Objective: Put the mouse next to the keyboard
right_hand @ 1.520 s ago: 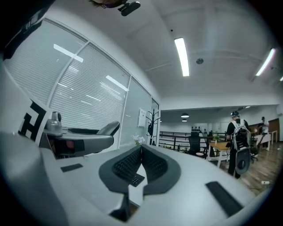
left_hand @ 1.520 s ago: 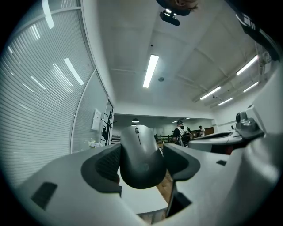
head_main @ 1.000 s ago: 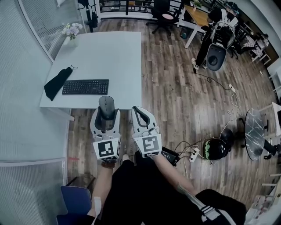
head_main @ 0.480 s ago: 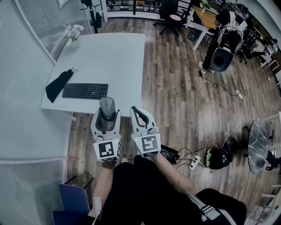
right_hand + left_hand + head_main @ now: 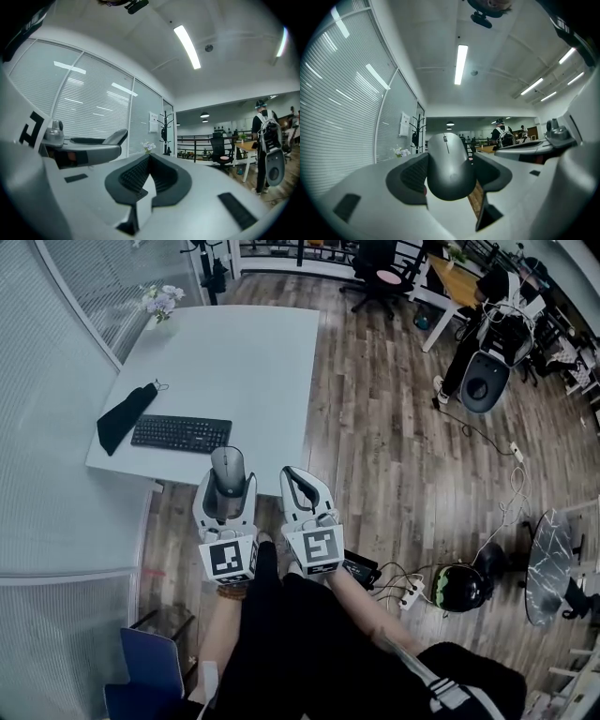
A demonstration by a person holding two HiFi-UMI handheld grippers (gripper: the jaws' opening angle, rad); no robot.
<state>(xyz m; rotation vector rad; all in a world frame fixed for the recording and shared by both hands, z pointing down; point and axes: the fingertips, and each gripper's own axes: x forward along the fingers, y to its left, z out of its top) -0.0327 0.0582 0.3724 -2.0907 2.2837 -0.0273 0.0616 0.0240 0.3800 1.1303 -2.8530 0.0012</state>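
Mouse [image 5: 449, 164] sits clamped in the left tongs [image 5: 227, 480], held short of the bench's [image 5: 253, 352] near edge, apparently for setting beside the keyboard [image 5: 182, 434]; right tongs [image 5: 293, 474] are closed, empty.

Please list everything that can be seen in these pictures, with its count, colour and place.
table: one, white, ahead of the person, beside the glass wall
keyboard: one, black, on the table's near left part
cloth item: one, black, left of the keyboard
flowers: one bunch, pale, at the table's far left corner
mouse: one, grey, between the left gripper's jaws
office chair: one, black, beyond the table
power strip: one, white, on the wood floor
left gripper: white, shut on the mouse
right gripper: white, jaws together, empty
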